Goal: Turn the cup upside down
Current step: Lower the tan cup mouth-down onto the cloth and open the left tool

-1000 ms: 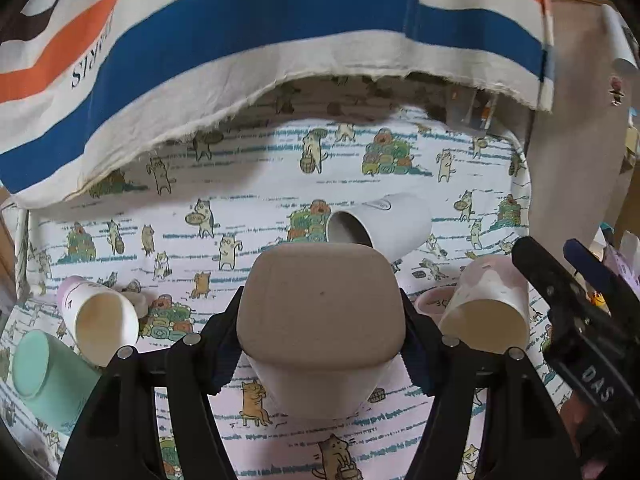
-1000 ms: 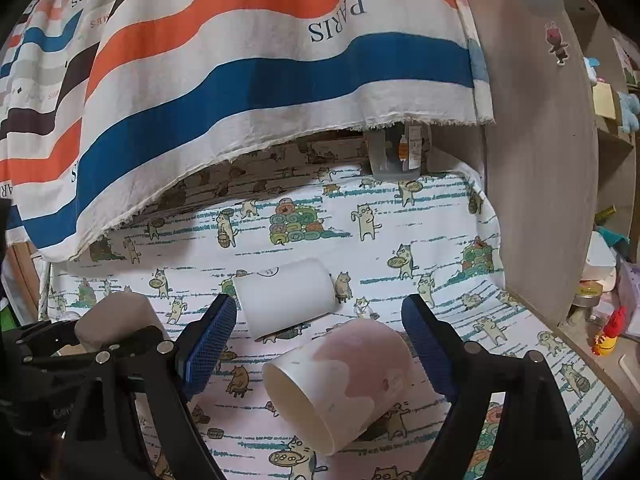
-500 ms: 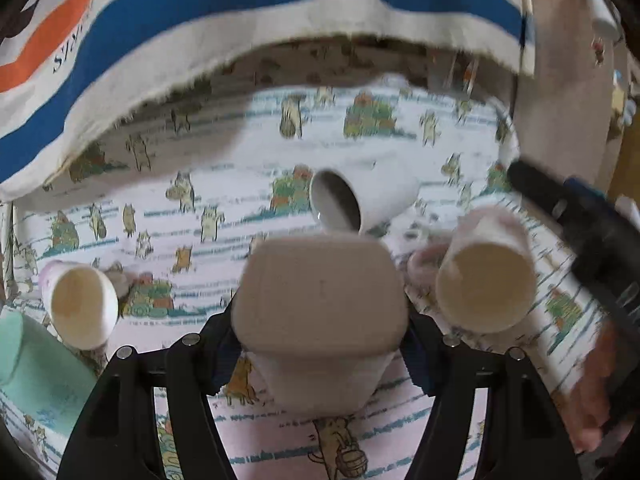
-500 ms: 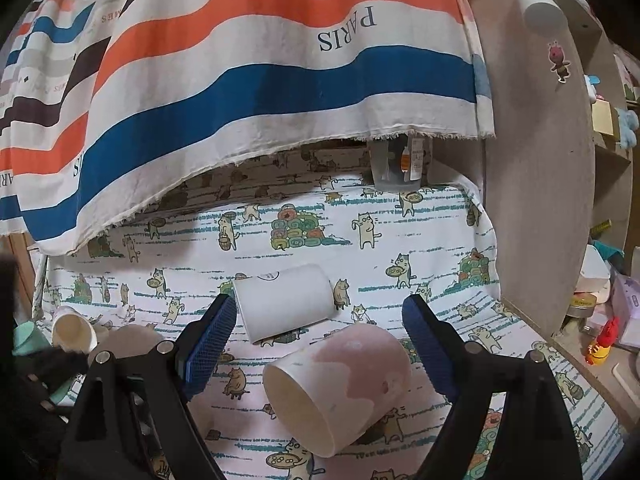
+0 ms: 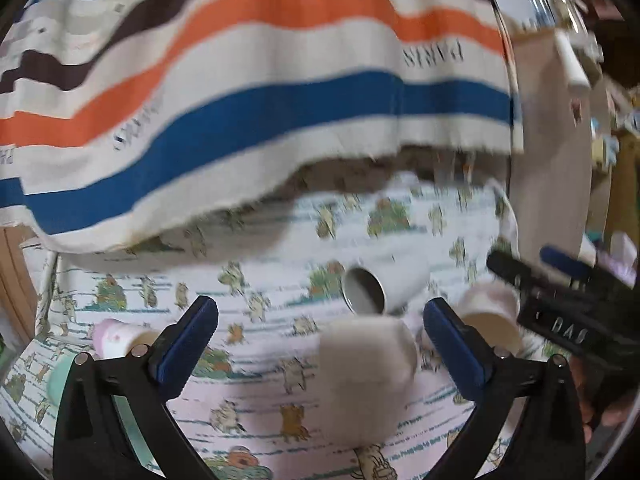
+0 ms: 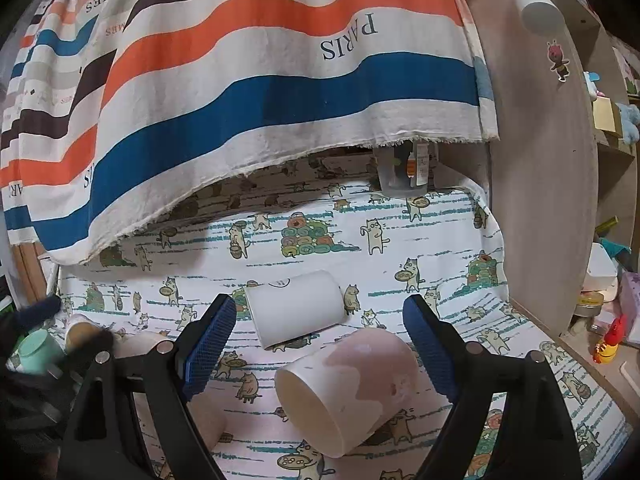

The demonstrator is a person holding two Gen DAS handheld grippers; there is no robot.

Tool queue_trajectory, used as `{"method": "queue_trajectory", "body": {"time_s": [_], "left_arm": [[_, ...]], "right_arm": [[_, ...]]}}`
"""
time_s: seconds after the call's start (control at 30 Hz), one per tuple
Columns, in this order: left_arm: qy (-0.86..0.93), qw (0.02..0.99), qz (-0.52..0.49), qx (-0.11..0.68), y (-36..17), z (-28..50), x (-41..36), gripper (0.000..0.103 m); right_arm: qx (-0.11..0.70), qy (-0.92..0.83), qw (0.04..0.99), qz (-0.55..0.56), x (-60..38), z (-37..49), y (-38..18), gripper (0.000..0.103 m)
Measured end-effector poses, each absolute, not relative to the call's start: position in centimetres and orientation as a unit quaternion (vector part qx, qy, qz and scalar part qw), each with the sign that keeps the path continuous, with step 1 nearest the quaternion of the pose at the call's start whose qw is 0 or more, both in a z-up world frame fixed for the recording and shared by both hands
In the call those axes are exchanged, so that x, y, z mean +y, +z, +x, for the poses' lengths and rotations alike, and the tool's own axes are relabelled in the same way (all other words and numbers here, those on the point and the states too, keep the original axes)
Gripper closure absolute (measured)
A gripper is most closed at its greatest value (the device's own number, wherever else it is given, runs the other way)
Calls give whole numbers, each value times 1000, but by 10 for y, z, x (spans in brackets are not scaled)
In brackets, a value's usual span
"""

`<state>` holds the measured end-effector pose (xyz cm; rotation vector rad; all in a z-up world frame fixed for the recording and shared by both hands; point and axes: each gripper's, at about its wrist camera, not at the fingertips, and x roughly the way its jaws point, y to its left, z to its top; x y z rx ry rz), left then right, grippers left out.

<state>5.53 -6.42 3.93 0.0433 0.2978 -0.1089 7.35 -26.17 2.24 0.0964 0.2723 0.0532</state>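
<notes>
Both claws point(image 5: 320, 316) point(image 6: 316, 328) wide open, empty.

Soft, even indoor light, with a dim shadow pooled under the hem of the striped cloth point(image 6: 280, 92) at the back of the tablecloth point(image 6: 400, 216). The left wrist view is smeared by motion blur, its beige cup point(image 5: 366, 376) fuzzy, while the right wrist view is sharp. Both bend strongly and go black at the corners.
</notes>
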Motion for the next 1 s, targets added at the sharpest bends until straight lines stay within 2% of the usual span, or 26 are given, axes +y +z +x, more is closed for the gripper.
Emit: {"method": "queue_trajectory", "body": {"time_s": [0.07, 0.3, 0.37, 0.63, 1.0], "left_arm": [[-50, 990, 8, 132, 45, 50, -53, 1], [-35, 996, 17, 84, 53, 31, -24, 1], [-28, 997, 16, 74, 50, 25, -16, 1], [-10, 998, -8, 55, 26, 25, 6, 0], [2, 998, -24, 61, 11, 30, 11, 0]], "right_arm": [[137, 40, 989, 44, -259, 73, 22, 9], [136, 76, 987, 43, -250, 69, 20, 8], [130, 76, 988, 40, -247, 66, 19, 1], [112, 80, 990, -5, -226, 58, 10, 1], [138, 103, 985, -20, -213, 65, -4, 1]]}}
